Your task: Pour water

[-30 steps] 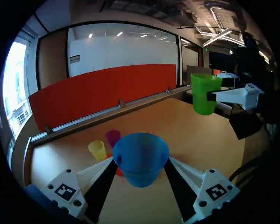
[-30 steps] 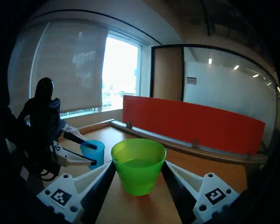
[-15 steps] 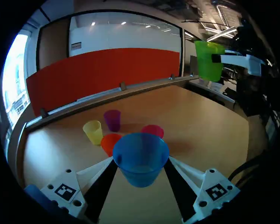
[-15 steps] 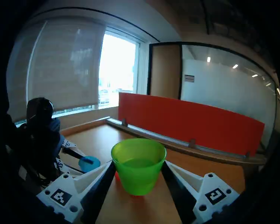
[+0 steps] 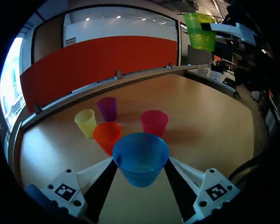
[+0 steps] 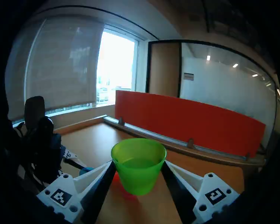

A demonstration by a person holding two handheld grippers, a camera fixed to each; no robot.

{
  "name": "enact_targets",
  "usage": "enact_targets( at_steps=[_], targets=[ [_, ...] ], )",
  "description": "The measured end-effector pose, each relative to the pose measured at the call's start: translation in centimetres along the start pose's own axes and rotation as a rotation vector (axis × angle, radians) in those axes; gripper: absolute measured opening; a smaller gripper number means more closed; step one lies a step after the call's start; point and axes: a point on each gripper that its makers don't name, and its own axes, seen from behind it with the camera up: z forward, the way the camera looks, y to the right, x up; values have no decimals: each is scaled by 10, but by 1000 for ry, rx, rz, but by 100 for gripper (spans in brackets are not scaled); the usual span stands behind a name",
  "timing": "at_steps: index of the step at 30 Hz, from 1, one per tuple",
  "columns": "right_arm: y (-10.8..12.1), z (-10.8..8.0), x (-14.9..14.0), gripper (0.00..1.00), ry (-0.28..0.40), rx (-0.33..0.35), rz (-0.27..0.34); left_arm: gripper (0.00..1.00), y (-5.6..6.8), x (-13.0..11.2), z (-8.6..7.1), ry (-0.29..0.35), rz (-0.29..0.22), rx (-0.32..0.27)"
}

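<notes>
- The left gripper (image 5: 140, 161) is closed part-way on the blue cup (image 5: 140, 170), a finger on each side just under the rim. The cup sits upright, mouth open to the camera.
- Whether there's anything in that blue cup is hard to call; the bottom looks pale, no more than that.
- The right gripper (image 6: 138, 167) grips the green cup (image 6: 139, 179) the same way, upright, with water (image 6: 139, 162) showing well below the rim.
- From the left gripper view, that green cup (image 5: 199, 31) hangs high up and well off to the right, far from the blue one.
- Below sits the wooden table (image 5: 207, 108), with four spare cups just beyond the blue one: orange cup (image 5: 107, 136) nearest, pink cup (image 5: 154, 122) beside it, yellow cup (image 5: 86, 122) and purple cup (image 5: 107, 108) behind. A red partition (image 5: 99, 59) backs the table.
- My read: this is the approach before the pour, and the two cups aren't lined up yet.
- To do it well, bring the green rim over the blue mouth, close above it, before any tilt.
- Hold the blue cup level and steady; let only the right gripper roll, slowly.
- Squeeze firmly on these tapered sides, or a cup could slip downward as it tips.
</notes>
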Motion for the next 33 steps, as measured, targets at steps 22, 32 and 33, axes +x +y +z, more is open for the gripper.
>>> enact_targets(
  at_steps=[22, 32, 33],
  targets=[
    [23, 24, -9, 87, -35, -8, -2, 84, -2, -27, 49, -51, -27, -5],
    [34, 38, -14, 87, -42, -9, 6, 84, 2, -34, 51, -55, -27, -12],
    [34, 39, -14, 87, -43, -8, 5, 84, 2, -34, 51, -54, -28, -12]
  ],
)
